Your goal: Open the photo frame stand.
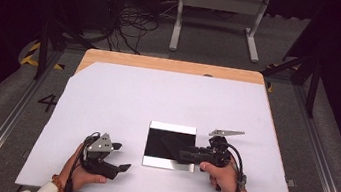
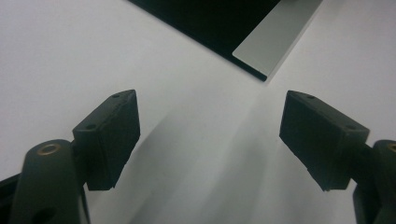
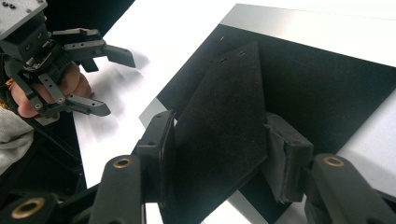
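We're looking at a lab or test bay, not a home. A wooden counter (image 1: 172,66) under a white sheet (image 1: 157,104) stands on grey carpet (image 1: 1,102), boxed in by metal floor rails (image 1: 8,118). Black-and-yellow hazard tape (image 1: 30,53) marks the floor, a tangle of black cables (image 1: 130,25) lies behind, beside a white metal bench frame (image 1: 218,12), with dark surroundings all around.

The tray (image 1: 167,163) lies on the table (image 1: 122,99). A flat panel (image 3: 224,126) rests tilted inside it, between the right gripper (image 3: 219,158) pads.
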Demonstrator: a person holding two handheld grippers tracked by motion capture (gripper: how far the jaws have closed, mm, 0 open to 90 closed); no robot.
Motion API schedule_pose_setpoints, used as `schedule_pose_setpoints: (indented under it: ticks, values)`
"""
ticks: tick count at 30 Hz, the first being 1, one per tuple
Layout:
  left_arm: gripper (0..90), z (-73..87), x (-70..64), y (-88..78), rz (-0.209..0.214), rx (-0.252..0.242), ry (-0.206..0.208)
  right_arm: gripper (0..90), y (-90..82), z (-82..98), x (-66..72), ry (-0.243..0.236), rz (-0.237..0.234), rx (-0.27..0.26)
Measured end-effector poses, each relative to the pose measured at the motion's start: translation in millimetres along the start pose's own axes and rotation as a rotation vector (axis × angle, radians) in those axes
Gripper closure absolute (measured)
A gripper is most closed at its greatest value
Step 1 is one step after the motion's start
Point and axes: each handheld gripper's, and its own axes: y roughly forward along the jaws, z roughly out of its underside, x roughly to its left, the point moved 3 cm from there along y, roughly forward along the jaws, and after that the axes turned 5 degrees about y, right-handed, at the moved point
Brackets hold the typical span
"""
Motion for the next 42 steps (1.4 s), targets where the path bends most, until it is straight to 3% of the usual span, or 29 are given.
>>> schedule_pose_setpoints:
  ticks: [5,14,21,29,35,42]
  values:
    - [19.1,-10.2,0.7,13.4,0.043,0.003,-0.025,50.7,0.0,0.2,-0.6,-0.010,-0.001,-0.007]
    - [17.1,-29.9,0.0,39.6,0.090,0.034,-0.018,50.8,-0.4,0.8,1.9,-0.044,0.011,-0.008]
    - [15.8,-39.0,4.7,48.5,0.079,0.046,-0.025,54.2,-2.9,0.9,5.9,-0.091,0.020,-0.025]
    - [15.1,-45.1,10.6,54.6,0.087,0.041,-0.066,54.4,-3.8,1.0,8.8,-0.127,0.023,-0.034]
    - [12.9,-51.7,13.0,61.5,0.100,0.042,-0.063,56.6,-5.6,1.2,12.4,-0.168,0.020,-0.053]
    - [19.0,-58.1,10.7,67.1,0.104,0.040,-0.049,57.0,-7.3,2.2,15.7,-0.206,0.027,-0.060]
